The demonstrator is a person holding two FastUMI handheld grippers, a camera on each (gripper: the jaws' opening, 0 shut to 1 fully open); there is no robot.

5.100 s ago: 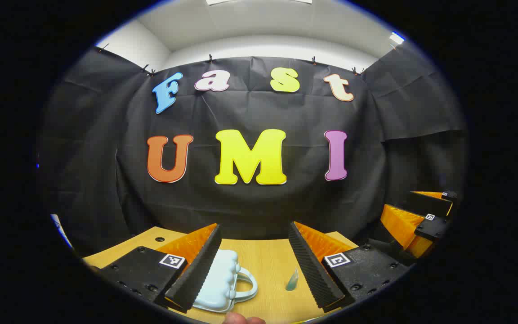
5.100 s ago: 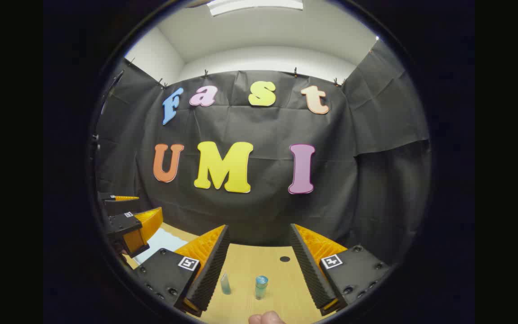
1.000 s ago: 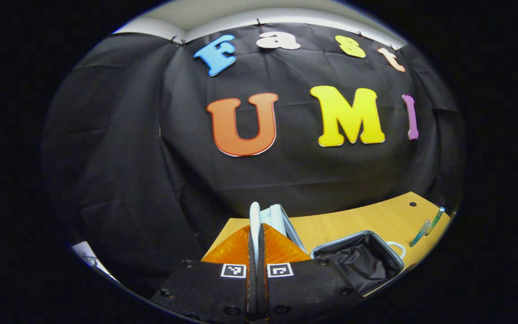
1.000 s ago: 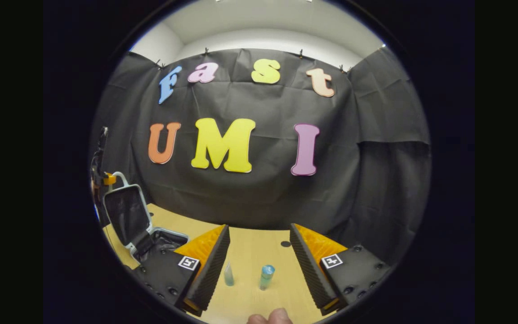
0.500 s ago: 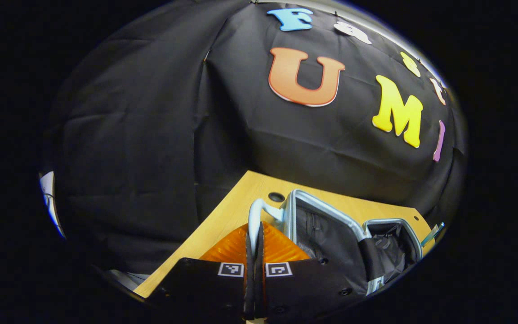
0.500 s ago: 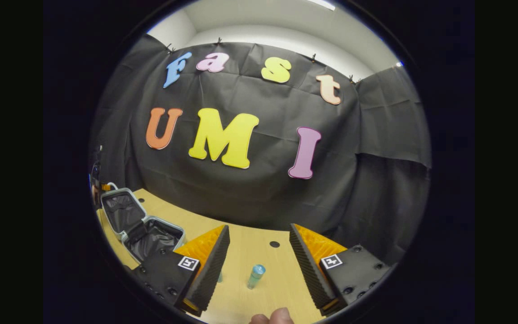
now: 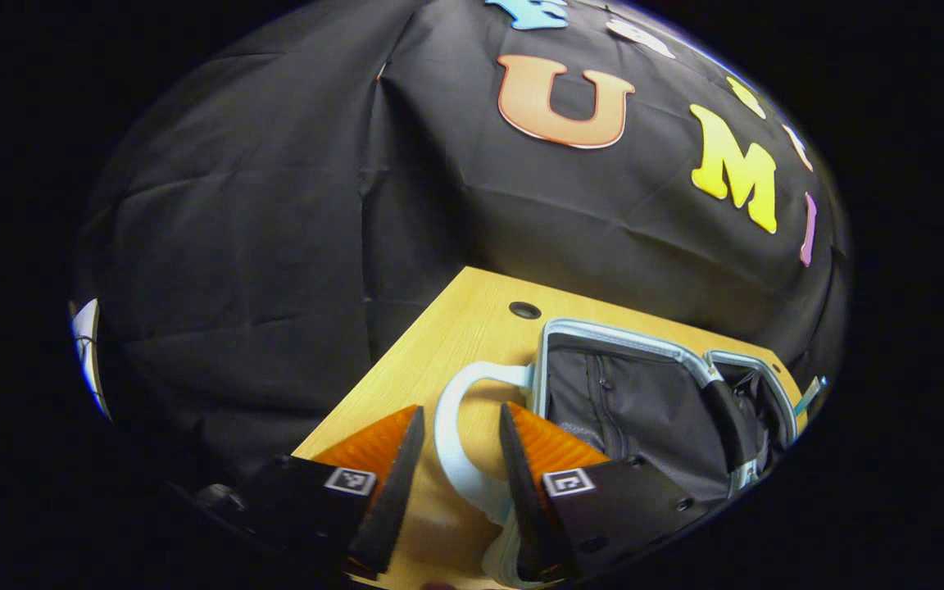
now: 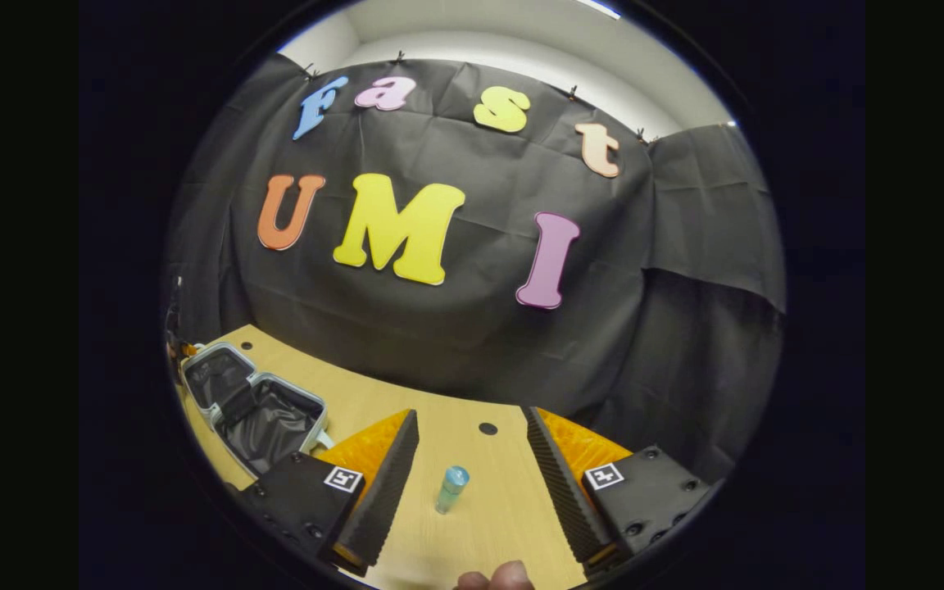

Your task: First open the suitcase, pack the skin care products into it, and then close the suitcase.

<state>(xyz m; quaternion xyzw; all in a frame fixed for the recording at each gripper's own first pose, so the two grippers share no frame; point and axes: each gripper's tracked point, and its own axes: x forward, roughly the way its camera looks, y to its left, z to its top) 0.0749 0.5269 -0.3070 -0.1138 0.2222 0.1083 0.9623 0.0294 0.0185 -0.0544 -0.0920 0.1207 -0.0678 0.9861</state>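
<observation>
The small pale-blue suitcase [image 7: 628,401] lies open on the wooden table [image 7: 456,328], its dark-lined lid flat beside the base. My left gripper [image 7: 460,410] is open, and the lid's pale handle [image 7: 444,438] lies loose between the two fingers. From the right gripper view the open suitcase [image 8: 251,401] sits at the far left. My right gripper [image 8: 470,414] is open above the table, with a small clear bottle with a blue cap [image 8: 449,489] standing between and below its fingers. A slim greenish tube [image 7: 812,393] shows past the suitcase base.
The black cloth wall closes off the back of the table. A round cable hole [image 7: 524,310] lies near the suitcase lid, another hole [image 8: 487,428] beyond the bottle. The table's left edge [image 7: 357,385] runs close by my left gripper. A thumb [image 8: 501,578] shows at the bottom.
My left gripper has opened and let go of the lid handle, and the lid has dropped flat onto the table. The right gripper has shifted slightly, still open over the bottle.
</observation>
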